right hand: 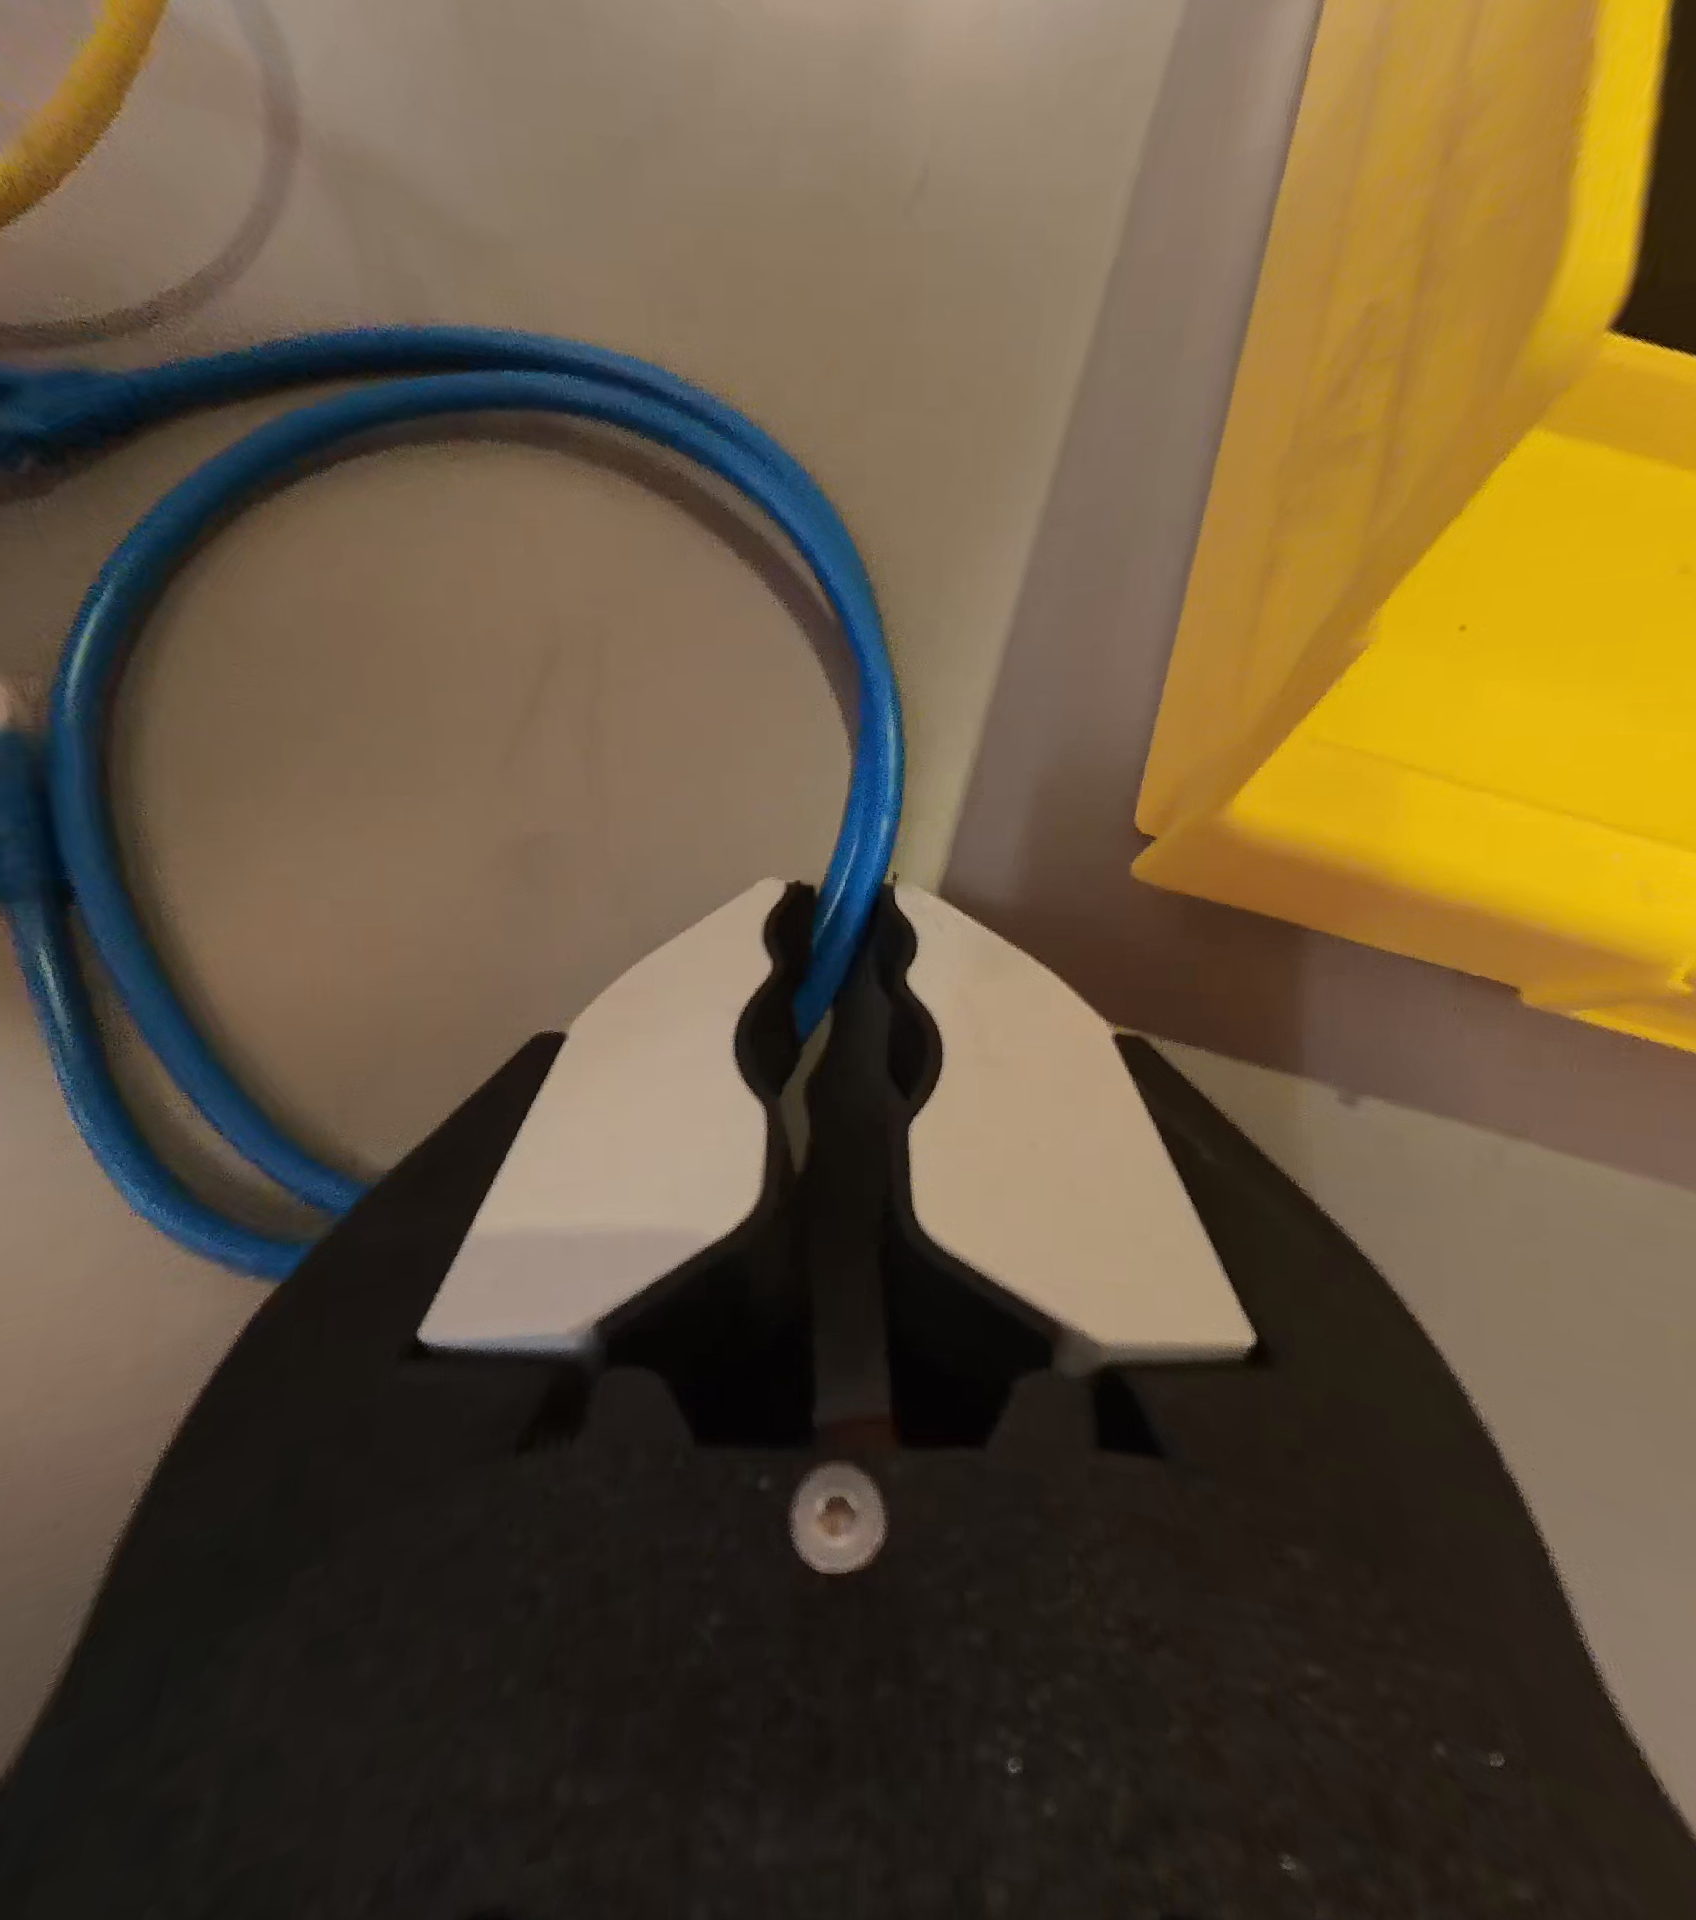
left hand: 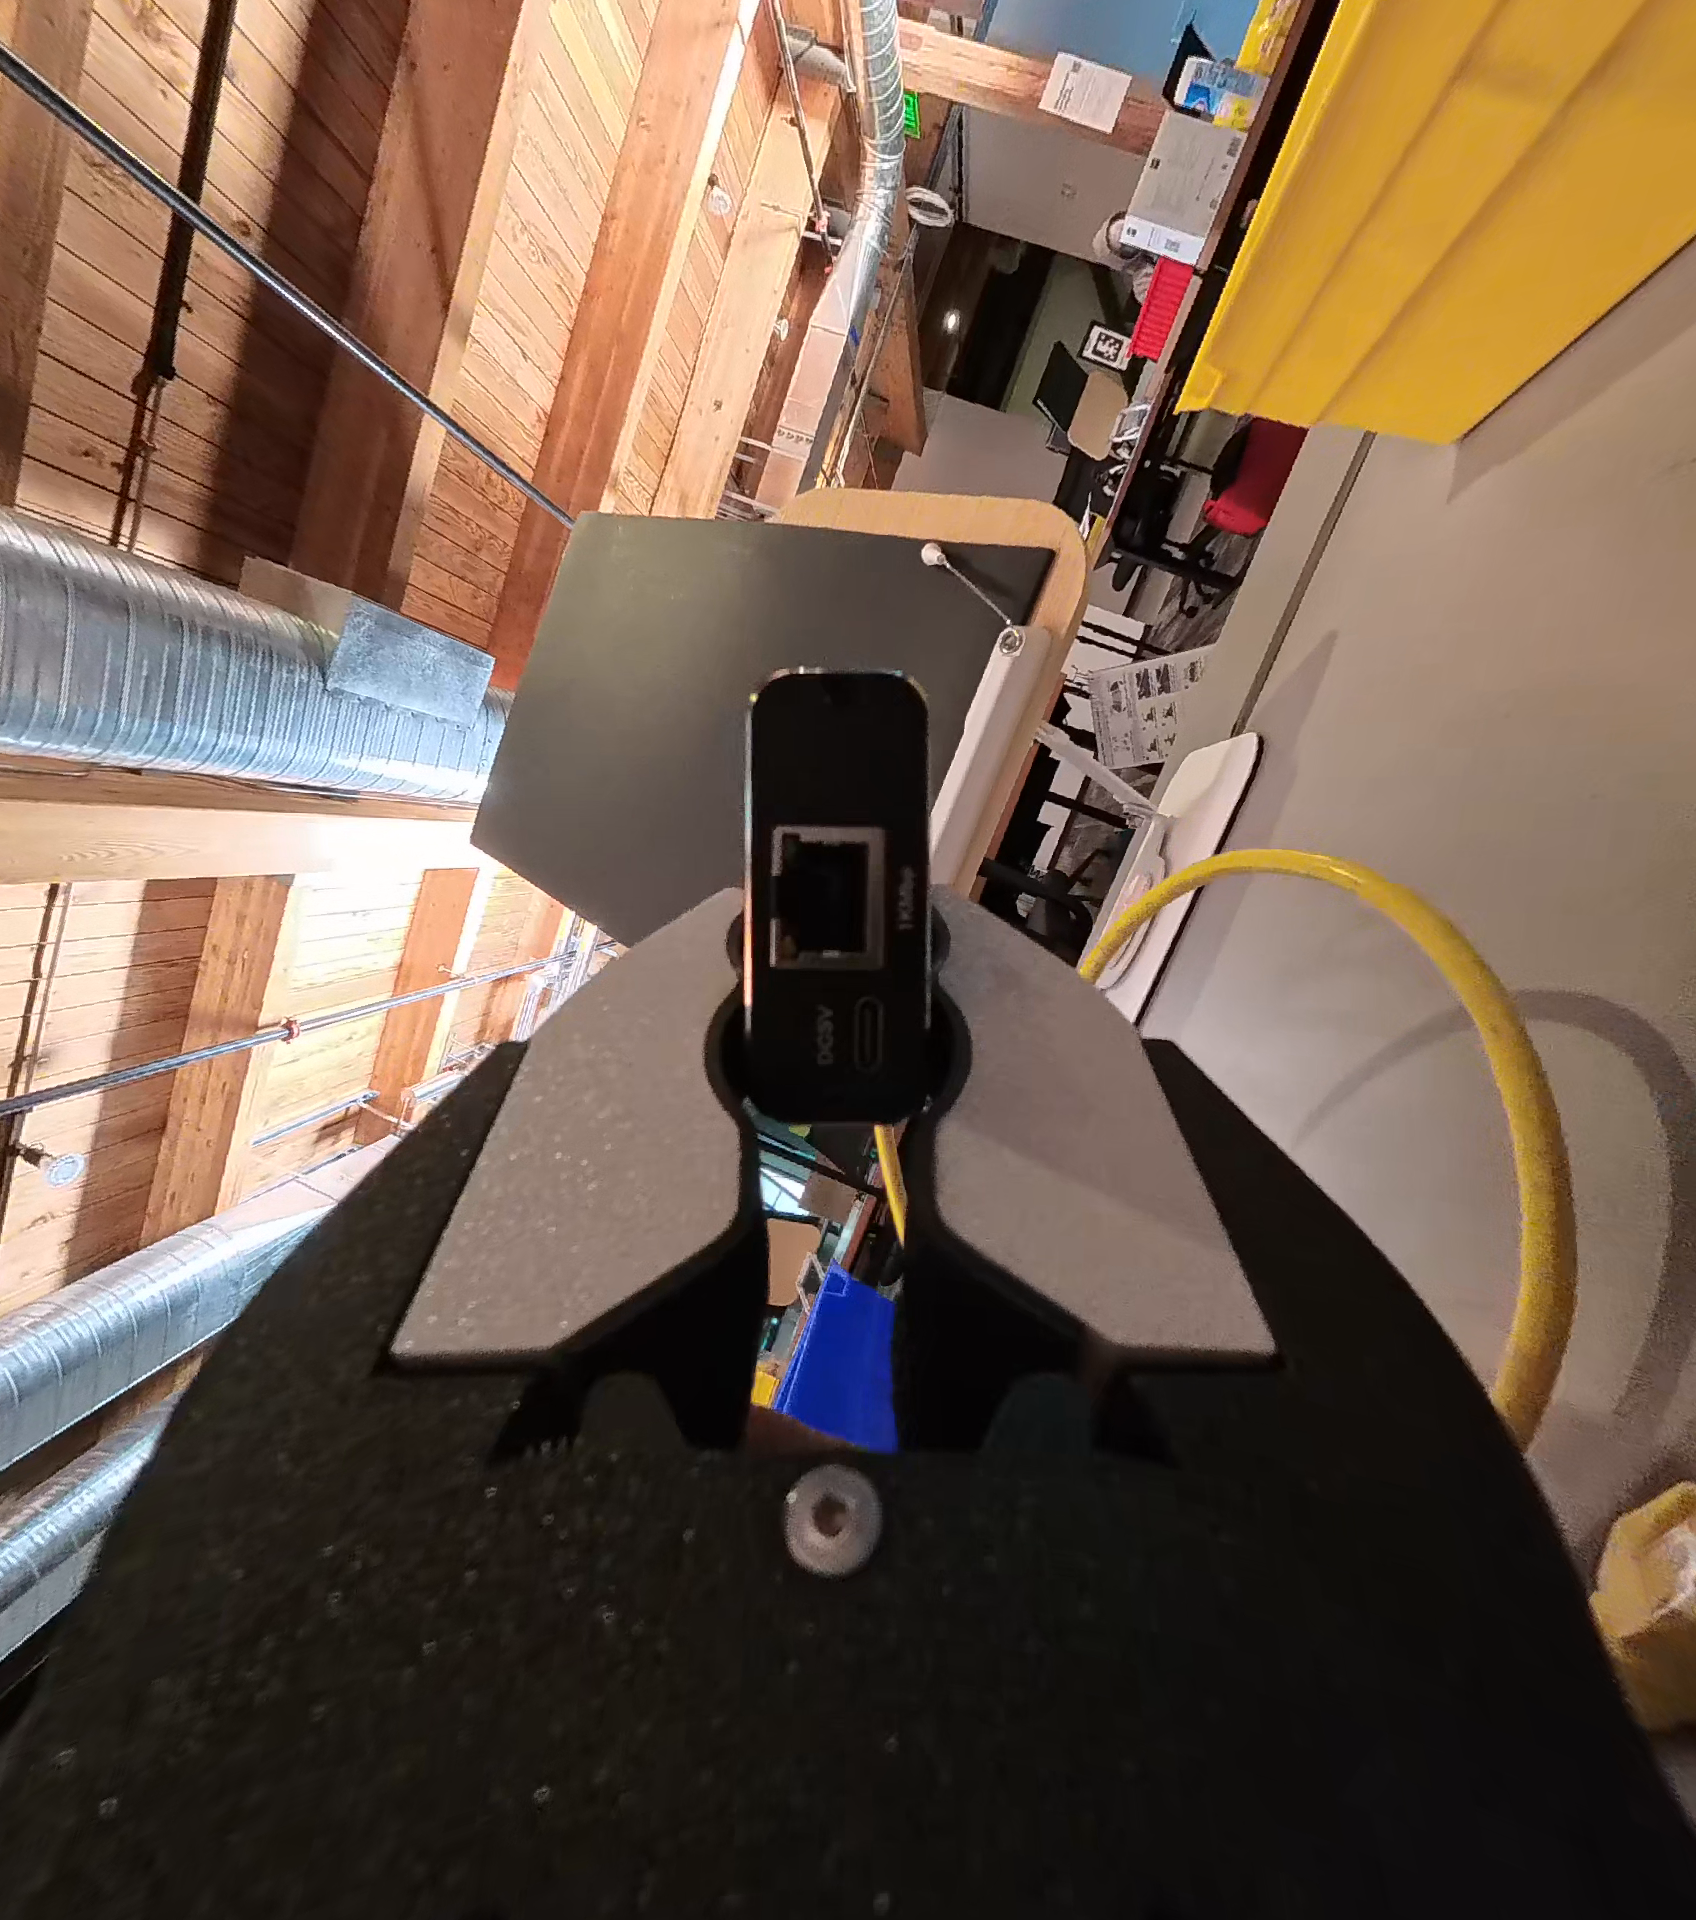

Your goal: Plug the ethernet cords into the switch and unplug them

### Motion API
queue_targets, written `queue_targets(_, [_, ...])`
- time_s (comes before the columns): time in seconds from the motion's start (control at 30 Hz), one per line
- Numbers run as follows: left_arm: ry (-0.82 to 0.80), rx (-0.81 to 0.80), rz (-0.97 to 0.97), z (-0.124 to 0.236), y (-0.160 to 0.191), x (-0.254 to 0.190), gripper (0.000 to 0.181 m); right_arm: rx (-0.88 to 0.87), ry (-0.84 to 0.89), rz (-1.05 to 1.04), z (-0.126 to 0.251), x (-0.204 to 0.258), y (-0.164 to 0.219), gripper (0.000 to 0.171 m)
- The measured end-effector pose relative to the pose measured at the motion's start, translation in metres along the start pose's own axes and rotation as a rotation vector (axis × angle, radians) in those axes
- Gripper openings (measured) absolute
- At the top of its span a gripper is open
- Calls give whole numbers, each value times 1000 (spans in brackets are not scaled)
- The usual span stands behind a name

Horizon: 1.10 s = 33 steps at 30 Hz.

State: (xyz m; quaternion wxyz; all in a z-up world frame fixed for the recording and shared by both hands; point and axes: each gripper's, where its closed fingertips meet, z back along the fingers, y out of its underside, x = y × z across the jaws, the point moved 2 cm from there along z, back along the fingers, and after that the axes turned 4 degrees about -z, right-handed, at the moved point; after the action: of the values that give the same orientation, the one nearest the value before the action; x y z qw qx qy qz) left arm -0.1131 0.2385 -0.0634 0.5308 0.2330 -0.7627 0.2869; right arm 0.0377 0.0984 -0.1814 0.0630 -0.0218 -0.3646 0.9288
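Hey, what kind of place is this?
Probably a workshop or lab in a converted industrial building: exposed wooden ceiling beams, silver metal air ducts, and yellow plastic storage bins on a grey worktable.

Timber plank ceiling [left hand: 324,260], silver ducts [left hand: 148,665], grey tabletop [left hand: 1550,727], yellow bins [left hand: 1509,208]

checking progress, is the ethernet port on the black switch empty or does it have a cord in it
Empty. In the left wrist view the switch, held in the left gripper, shows an open port with no plug inside.
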Motion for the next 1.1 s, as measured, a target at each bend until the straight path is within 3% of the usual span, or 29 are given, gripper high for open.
queue_targets(0.17, [6,1,-2,0,0,-1,25,-54,-14,18,10,1,-7,7])
queue_targets(0.33, [14,3,0,0,0,-2,25,-223,38,86,45,-1,-42,6])
queue_targets(0.47, [22,5,5,0,0,-3,25,-413,114,145,101,-8,-86,5])
queue_targets(0.73, [53,13,21,-2,3,-8,25,-756,389,154,243,-64,-176,7])
queue_targets(0.83, [63,16,35,-2,4,-8,25,-787,491,182,268,-84,-196,6])
queue_targets(0.97, [62,18,32,-2,4,-8,25,-695,519,189,250,-112,-204,7])
queue_targets(1.1, [73,23,22,-3,5,-11,25,-518,471,171,190,-144,-185,7])
